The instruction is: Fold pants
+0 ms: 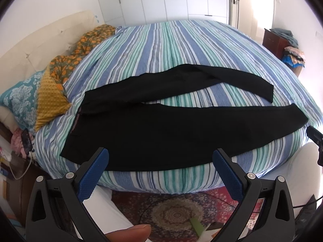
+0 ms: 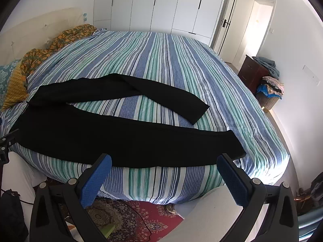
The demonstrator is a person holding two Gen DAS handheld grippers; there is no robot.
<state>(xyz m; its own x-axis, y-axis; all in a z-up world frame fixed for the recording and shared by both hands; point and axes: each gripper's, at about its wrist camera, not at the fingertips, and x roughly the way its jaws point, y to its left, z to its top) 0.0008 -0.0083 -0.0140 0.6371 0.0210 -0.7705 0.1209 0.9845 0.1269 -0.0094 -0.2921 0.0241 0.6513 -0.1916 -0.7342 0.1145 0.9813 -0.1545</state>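
Black pants (image 1: pixel 161 129) lie spread across the striped bed (image 1: pixel 161 46), legs parted toward three o'clock, waist at nine. Left claw (image 1: pixel 160 161) and right claw (image 2: pixel 164 167) hover with jaws wide apart, gripping nothing, above the bed's near edge.

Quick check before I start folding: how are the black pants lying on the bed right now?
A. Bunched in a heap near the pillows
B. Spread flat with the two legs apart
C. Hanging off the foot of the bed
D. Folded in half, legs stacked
B. The black pants lie flat on the striped bedspread, with stripes showing between the two separated legs; both grippers are open and off the cloth.
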